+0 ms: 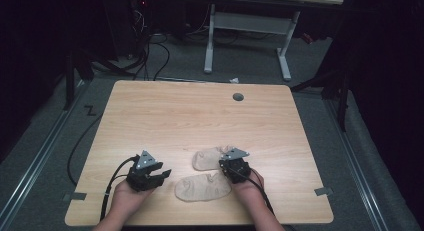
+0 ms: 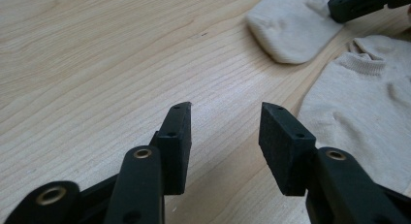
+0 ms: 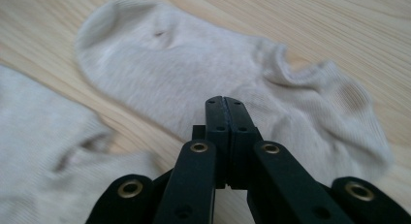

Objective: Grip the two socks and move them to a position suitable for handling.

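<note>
Early going here: both beige socks (image 1: 202,186) lie loose and unpaired, the right gripper (image 3: 226,105) clenched empty above the far sock (image 3: 194,64), left gripper (image 2: 225,122) spread wide.

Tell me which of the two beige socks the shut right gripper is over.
The farther sock, the one farther up the table: the right gripper sits at its cuff end. The nearer sock lies between both hands.

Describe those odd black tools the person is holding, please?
Each hand holds a black two-jaw gripper: the left gripper and the right gripper. Both carry a grey three-cornered plate on top and trail a black cable. The flat rectangular pads sit on arms with brass-coloured rivets. Forearms are bare, without sleeves.
</note>
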Motion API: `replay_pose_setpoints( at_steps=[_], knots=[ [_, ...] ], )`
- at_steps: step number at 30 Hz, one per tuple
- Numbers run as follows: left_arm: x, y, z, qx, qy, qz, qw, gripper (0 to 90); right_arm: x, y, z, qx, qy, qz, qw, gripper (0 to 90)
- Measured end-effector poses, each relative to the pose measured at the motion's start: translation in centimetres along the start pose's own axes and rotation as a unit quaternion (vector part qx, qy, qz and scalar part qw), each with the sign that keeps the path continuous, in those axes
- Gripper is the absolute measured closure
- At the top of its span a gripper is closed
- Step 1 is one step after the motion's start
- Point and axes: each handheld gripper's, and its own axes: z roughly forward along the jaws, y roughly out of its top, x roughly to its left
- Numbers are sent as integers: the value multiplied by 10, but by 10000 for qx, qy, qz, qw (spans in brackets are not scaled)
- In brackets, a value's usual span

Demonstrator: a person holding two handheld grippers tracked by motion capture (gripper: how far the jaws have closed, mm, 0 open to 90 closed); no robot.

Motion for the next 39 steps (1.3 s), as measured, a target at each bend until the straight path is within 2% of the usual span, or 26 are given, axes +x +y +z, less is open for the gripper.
replay_pose_setpoints(
  at_steps=[1, 2, 6, 7, 10, 11, 12, 15, 19, 20, 21, 22, 23, 25, 28, 31, 32, 34, 36, 38, 39],
  knots=[
    [0, 0, 0, 0, 0, 0, 10000, 552, 0, 0, 0, 0, 0, 0, 10000, 899],
    [0, 0, 0, -3, 7, -12, 10000, 550, 8, 7, 6, -28, 112, -106, 9999, 899],
    [1, 1, 3, -29, 23, -65, 10000, 536, 14, 16, 11, 21, 160, -234, 9996, 864],
    [1, 2, 6, -54, 43, -43, 10000, 532, 13, 19, 6, -116, 83, -198, 9997, 837],
    [3, 5, 9, -99, 91, -32, 9999, 521, -2, 16, -7, -324, -193, -5, 9993, 796],
    [5, 9, 14, -144, 42, -181, 9997, 515, -9, 12, -11, -370, -300, 96, 9988, 793],
    [6, 11, 17, -177, 40, -215, 9996, 508, -16, 8, -15, -423, -345, 229, 9983, 782],
    [4, 20, 29, -150, 94, -123, 9998, 495, -32, -5, -24, -525, -482, 474, 9963, 752],
    [2, 32, 41, -256, 93, -66, 9996, 479, -39, -14, -26, -562, -498, 653, 9950, 748],
    [0, 39, 50, -293, 61, -72, 9995, 479, -39, -14, -24, -532, -546, 649, 9950, 745],
    [0, 39, 50, -293, 61, -72, 9995, 479, -39, -14, -24, -532, -546, 649, 9950, 745],
    [-3, 45, 61, -222, 29, -43, 9997, 482, -40, -13, -21, -534, -516, 682, 9949, 729],
    [-3, 45, 61, -222, 29, -43, 9997, 491, -40, -13, -21, -534, -516, 682, 9949, 729],
    [-7, 48, 74, -119, 45, 32, 9999, 533, -43, -12, -15, -526, -453, 741, 9948, 707],
    [-7, 47, 84, 12, 132, -60, 9999, 623, -48, -10, -6, -385, -355, 849, 9950, 679],
    [-5, 45, 87, 41, 119, -162, 9998, 731, -49, -10, -2, -290, -280, 892, 9952, 679],
    [-4, 43, 88, 9, 111, -205, 9997, 731, -48, -11, 0, -244, -280, 865, 9956, 680],
    [-4, 42, 87, -14, 111, -219, 9997, 823, -47, -11, 2, -213, -226, 882, 9956, 731],
    [-7, 39, 85, -61, 160, -147, 9997, 862, -44, -10, 2, -214, -186, 751, 9968, 821],
    [-7, 39, 84, -77, 146, -128, 9998, 868, -40, -9, 1, -198, -225, 615, 9977, 845],
    [-9, 39, 81, -160, 142, -95, 9997, 870, -37, -8, 0, -241, -286, 496, 9981, 848]
  ],
)
